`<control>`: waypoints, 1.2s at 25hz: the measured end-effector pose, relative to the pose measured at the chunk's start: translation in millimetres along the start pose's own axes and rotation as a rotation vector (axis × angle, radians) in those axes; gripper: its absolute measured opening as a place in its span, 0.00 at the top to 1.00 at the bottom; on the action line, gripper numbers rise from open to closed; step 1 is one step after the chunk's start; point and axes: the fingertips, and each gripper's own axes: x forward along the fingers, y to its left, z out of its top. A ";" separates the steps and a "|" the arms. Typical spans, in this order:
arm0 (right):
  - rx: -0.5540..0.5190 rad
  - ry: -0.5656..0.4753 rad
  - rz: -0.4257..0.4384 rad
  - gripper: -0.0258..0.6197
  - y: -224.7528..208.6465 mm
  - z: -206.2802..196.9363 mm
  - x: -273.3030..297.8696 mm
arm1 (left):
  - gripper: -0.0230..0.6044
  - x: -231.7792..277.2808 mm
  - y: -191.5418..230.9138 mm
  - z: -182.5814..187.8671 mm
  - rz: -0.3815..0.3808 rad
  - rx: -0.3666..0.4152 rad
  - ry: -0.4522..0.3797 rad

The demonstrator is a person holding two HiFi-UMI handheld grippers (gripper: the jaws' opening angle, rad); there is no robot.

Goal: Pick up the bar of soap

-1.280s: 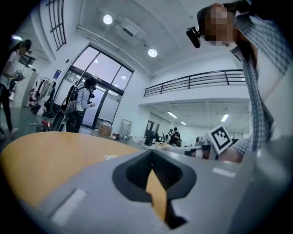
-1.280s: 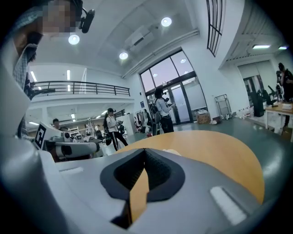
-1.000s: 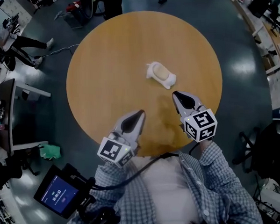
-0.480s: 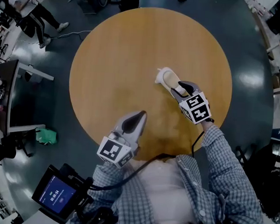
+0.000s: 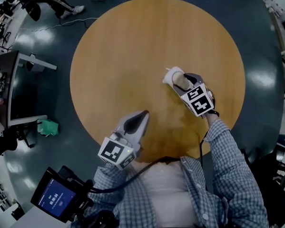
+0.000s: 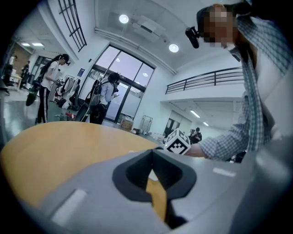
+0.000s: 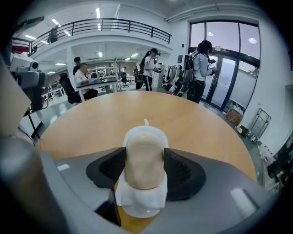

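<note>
Round tan wooden table (image 5: 136, 49) carried everything. Right gripper (image 5: 184, 82) was the near one, already at the soap right of table centre. Left gripper (image 5: 141, 117) sat well apart near the front edge, jaws together, nothing between them (out of the play).

White plastic soap dish (image 7: 139, 201) appeared to rest on the table. The beige oblong bar of soap (image 7: 143, 157) lay in it, directly between the right jaws. The bar's long axis ran along the gripper's line of sight, so the jaws spanned its short width, and the black pads looked pressed to both sides. My read: a straight lift, though the dish might come too.

The bar was smooth with rounded ends, matte, likely slippery.
</note>
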 end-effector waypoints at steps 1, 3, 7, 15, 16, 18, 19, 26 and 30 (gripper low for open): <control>0.000 0.002 0.010 0.54 0.7 -1.7 0.6 | 0.97 -0.4 0.1 -0.1 0.005 -0.004 0.004; 0.011 0.009 0.029 0.54 2.6 -3.8 -1.6 | 0.97 -1.1 0.8 -1.5 0.012 -0.010 0.007; 0.030 -0.009 0.064 0.54 4.9 -2.6 -5.4 | 0.97 -0.9 0.6 -1.0 0.017 -0.015 0.008; 0.123 -0.036 0.117 0.55 7.6 -3.0 -6.2 | 0.97 -1.8 -1.2 -2.2 0.014 -0.018 0.017; 0.133 -0.035 0.123 0.55 7.1 -2.9 -6.0 | 0.97 -1.3 -1.4 -1.8 0.014 -0.018 0.017; 0.142 -0.034 0.127 0.55 6.3 -2.4 -5.8 | 0.97 -0.4 -1.8 -1.3 0.013 -0.018 0.018; 0.146 -0.033 0.126 0.55 6.1 -2.5 -5.5 | 0.97 -0.2 -2.0 -1.2 0.012 -0.018 0.017; 0.221 -0.046 0.117 0.56 5.2 -1.7 -5.7 | 0.97 -2.2 0.9 0.0 0.017 -0.015 0.008; 0.266 -0.105 0.113 0.56 8.0 6.8 -20.2 | 0.97 -3.4 3.4 3.1 0.017 -0.015 -0.004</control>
